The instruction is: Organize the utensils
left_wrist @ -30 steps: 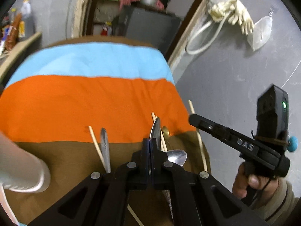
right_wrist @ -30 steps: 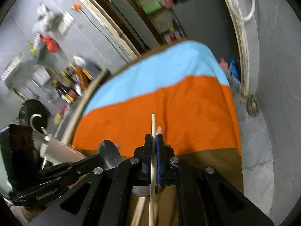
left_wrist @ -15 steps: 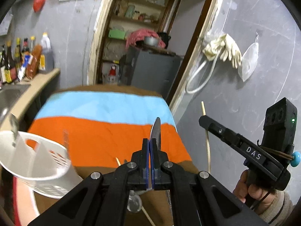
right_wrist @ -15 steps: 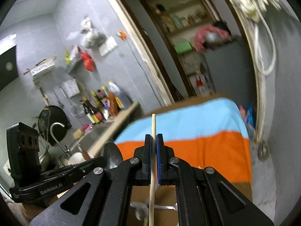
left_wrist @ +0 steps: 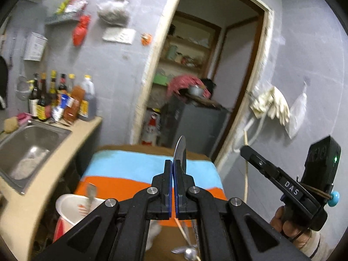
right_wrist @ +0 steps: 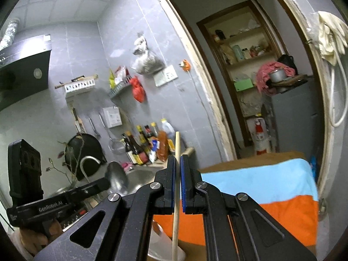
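Carrying a spoon in the left gripper and a chopstick in the right gripper, both clamped tight, a person likely must next lower each into the white holder below.

On my left gripper I see black arms with blue pads, and the spoon in them is shiny silver. My right gripper has the same black and blue, with a pale wooden chopstick between. The cloth on the tabletop runs in 3 bands: brown, light blue, orange. The holder is white with red marks. The walls are grey tile, the sink dull steel, and a red bag hangs there.
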{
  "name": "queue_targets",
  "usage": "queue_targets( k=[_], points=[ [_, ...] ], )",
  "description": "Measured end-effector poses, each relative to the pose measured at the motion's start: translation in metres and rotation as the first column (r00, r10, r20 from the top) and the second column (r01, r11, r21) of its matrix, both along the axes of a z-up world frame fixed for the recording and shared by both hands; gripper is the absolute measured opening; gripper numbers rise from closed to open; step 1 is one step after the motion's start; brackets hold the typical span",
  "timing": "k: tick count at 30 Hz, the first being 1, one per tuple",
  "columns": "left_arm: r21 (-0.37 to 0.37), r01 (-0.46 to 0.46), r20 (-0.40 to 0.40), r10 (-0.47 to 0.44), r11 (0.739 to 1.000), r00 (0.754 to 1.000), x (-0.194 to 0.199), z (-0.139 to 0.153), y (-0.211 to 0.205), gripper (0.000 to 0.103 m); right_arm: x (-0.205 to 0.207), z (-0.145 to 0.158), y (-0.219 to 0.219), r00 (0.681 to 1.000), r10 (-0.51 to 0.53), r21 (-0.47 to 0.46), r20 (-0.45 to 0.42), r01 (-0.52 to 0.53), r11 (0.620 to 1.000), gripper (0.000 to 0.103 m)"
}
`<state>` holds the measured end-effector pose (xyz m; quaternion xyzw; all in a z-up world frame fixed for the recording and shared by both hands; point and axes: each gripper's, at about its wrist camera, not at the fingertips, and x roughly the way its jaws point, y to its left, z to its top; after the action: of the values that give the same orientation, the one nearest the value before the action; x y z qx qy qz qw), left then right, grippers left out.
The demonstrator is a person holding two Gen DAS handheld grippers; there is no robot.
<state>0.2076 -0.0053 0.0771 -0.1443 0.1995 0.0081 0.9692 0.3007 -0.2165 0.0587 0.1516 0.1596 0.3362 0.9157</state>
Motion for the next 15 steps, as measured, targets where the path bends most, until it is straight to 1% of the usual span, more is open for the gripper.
queue_targets(
  k=[3,5,8,11,15],
  points=[
    [0.016,-0.081,0.034,0.080,0.997,0.996,-0.008,0.009,0.033,0.001,0.003,0.003,0.021,1.000,0.015,0.036,0.020,-0.016,0.999,0.005],
    [0.031,-0.139,0.049,0.137,0.990,0.989,-0.013,0.012,0.052,0.001,0.006,0.004,0.036,0.999,0.026,0.049,0.034,-0.028,0.998,0.005],
    [0.047,-0.236,0.073,0.233,0.971,0.970,-0.019,0.014,0.086,0.001,0.010,0.000,0.058,0.998,0.037,0.066,0.041,-0.040,0.997,0.005],
    [0.050,-0.296,0.080,0.292,0.954,0.953,-0.019,0.008,0.111,0.001,0.013,-0.003,0.078,0.998,0.037,0.071,0.053,-0.041,0.997,0.005],
    [0.046,-0.337,0.077,0.333,0.940,0.940,-0.013,-0.005,0.137,0.001,0.016,-0.011,0.100,0.998,0.017,0.055,0.068,-0.021,0.998,0.005]
  ],
)
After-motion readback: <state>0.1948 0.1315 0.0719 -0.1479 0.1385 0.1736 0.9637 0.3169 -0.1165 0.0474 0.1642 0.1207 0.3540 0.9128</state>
